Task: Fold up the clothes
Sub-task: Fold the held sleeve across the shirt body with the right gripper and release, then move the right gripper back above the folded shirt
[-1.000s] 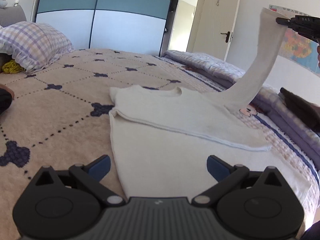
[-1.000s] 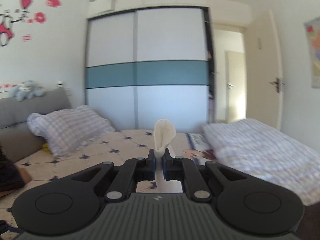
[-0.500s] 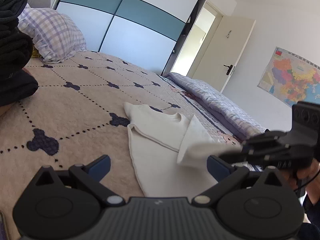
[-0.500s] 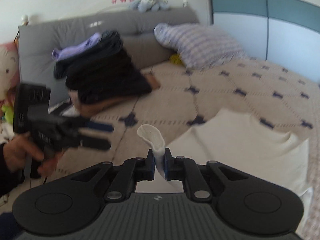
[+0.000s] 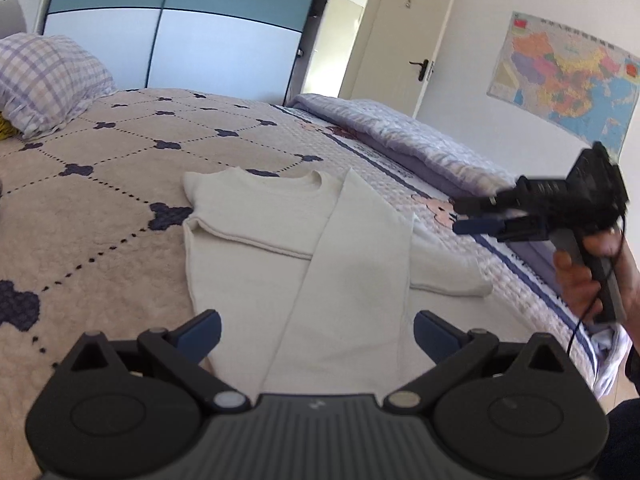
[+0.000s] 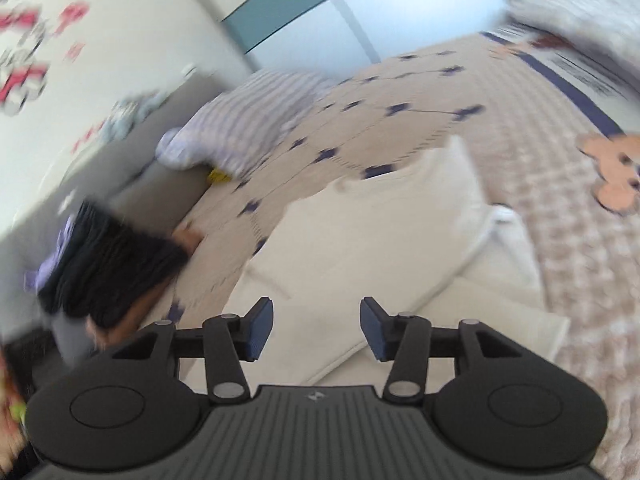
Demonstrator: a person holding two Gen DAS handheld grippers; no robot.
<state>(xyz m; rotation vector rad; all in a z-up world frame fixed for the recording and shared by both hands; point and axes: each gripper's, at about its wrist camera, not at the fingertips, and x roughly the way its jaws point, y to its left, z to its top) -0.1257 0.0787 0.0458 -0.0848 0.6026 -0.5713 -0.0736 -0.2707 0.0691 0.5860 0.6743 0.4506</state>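
A cream long-sleeved top (image 5: pixel 256 248) lies flat on the beige quilted bed (image 5: pixel 100 184). One sleeve (image 5: pixel 356 276) is folded diagonally across its body. My left gripper (image 5: pixel 316 330) is open and empty, low over the near hem. My right gripper (image 6: pixel 317 328) is open and empty above the top (image 6: pixel 360 248); in the left wrist view it (image 5: pixel 472 218) hovers to the right of the top, its jaws slightly apart.
A checked pillow (image 5: pixel 44 80) lies at the head of the bed. A folded lilac quilt (image 5: pixel 400 136) runs along the far side. A stack of dark folded clothes (image 6: pixel 104 268) sits by the grey headboard (image 6: pixel 132 192). A wardrobe (image 5: pixel 168 28) and a door (image 5: pixel 404 36) stand behind.
My right gripper carried the raised sleeve down across the top, let it go and opened. It has drawn back to the right. The left gripper stayed open over the hem.
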